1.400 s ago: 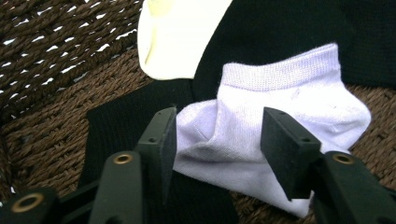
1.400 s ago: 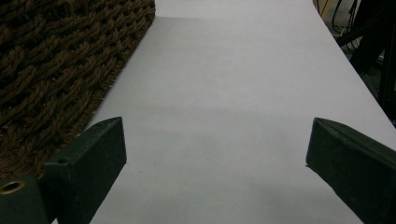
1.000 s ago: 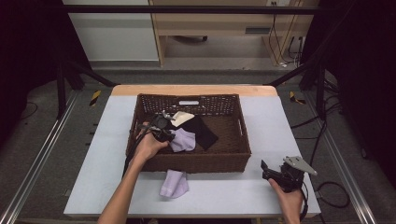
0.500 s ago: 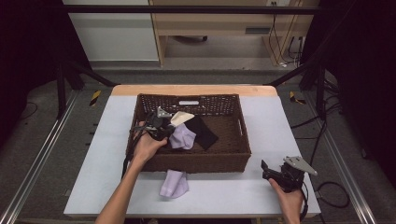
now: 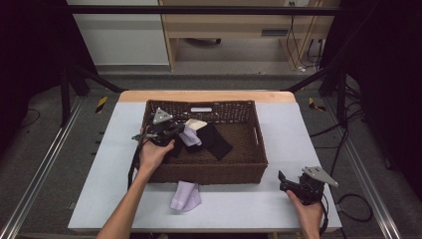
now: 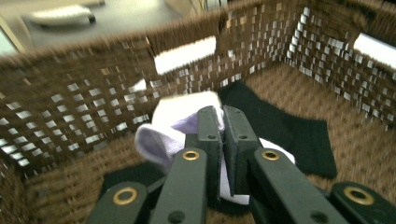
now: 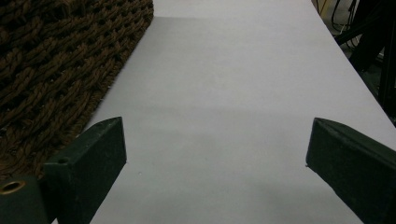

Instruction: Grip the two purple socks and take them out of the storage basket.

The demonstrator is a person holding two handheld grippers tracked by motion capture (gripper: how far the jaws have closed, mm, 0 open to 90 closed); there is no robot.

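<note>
A brown wicker basket (image 5: 204, 172) stands mid-table. My left gripper (image 5: 175, 130) is inside its left half, shut on a lavender sock (image 5: 190, 136) that hangs from the jaws above the basket floor. In the left gripper view the jaws (image 6: 222, 126) pinch that lavender and white sock (image 6: 161, 137) close to the woven wall (image 6: 70, 107). A black sock (image 5: 217, 140) lies on the basket floor, and a cream piece (image 5: 197, 123) lies behind the held sock. My right gripper (image 5: 284, 180) rests open on the table right of the basket, nothing between its jaws (image 7: 215, 149).
Another lavender sock (image 5: 185, 195) lies on the white table (image 5: 239, 204) in front of the basket. The basket's corner (image 7: 56, 56) is left of the right gripper. Dark metal frame legs stand beyond the table sides, and a wooden desk stands at the back.
My left gripper has risen a little and drawn toward the basket's far left, taking the lavender sock with it. The right gripper has stayed still.
</note>
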